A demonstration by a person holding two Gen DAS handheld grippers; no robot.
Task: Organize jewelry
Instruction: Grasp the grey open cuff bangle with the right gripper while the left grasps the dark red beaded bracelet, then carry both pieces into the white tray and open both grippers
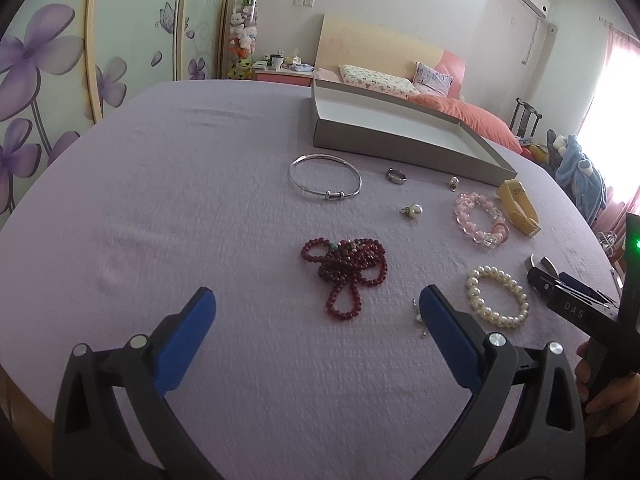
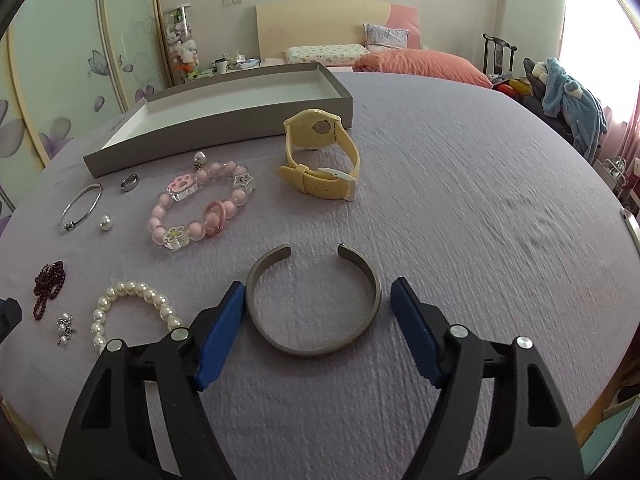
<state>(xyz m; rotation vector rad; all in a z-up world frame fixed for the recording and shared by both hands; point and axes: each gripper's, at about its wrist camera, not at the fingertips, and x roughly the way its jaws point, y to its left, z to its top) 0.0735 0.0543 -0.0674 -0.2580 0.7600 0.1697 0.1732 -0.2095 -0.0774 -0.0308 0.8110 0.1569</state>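
Right tongs [image 2: 316, 292] straddle a grey cuff [image 2: 312, 304] on the counter [image 2: 460, 208], jaws apart and not yet gripping it; left tongs [image 1: 318, 300] gape, empty, before red beads [image 1: 346, 270], the box [image 2: 224, 120] waiting beyond.
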